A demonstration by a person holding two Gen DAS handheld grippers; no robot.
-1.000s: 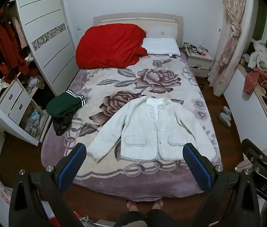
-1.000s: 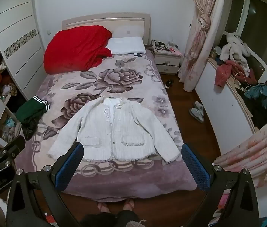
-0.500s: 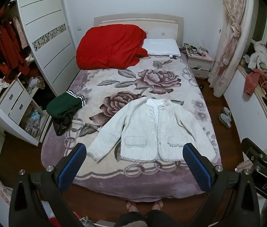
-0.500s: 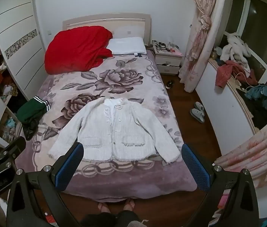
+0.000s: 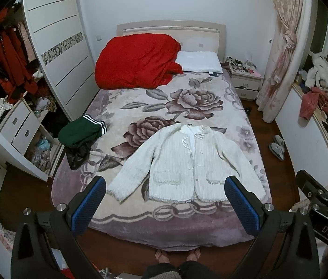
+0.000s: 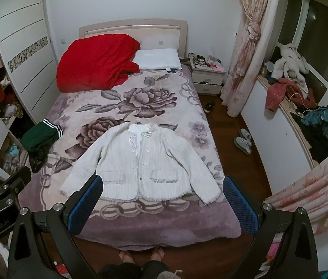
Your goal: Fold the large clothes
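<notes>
A white knit cardigan [image 5: 187,165] lies flat and face up on the flowered bedspread [image 5: 187,218], sleeves spread, hem toward me. It also shows in the right wrist view [image 6: 140,162]. My left gripper [image 5: 164,190] is open and empty, held high above the foot of the bed. My right gripper [image 6: 161,186] is open and empty, at the same height beside it. Neither touches the cardigan.
A green garment with white stripes [image 5: 80,132] lies over dark clothes at the bed's left edge. A red duvet [image 5: 136,62] and a white pillow [image 5: 198,61] lie at the head. A wardrobe [image 5: 59,46] stands left, slippers [image 6: 243,140] on the floor right.
Both grippers have drifted very slightly; the view barely shifts. The cardigan has not moved.
</notes>
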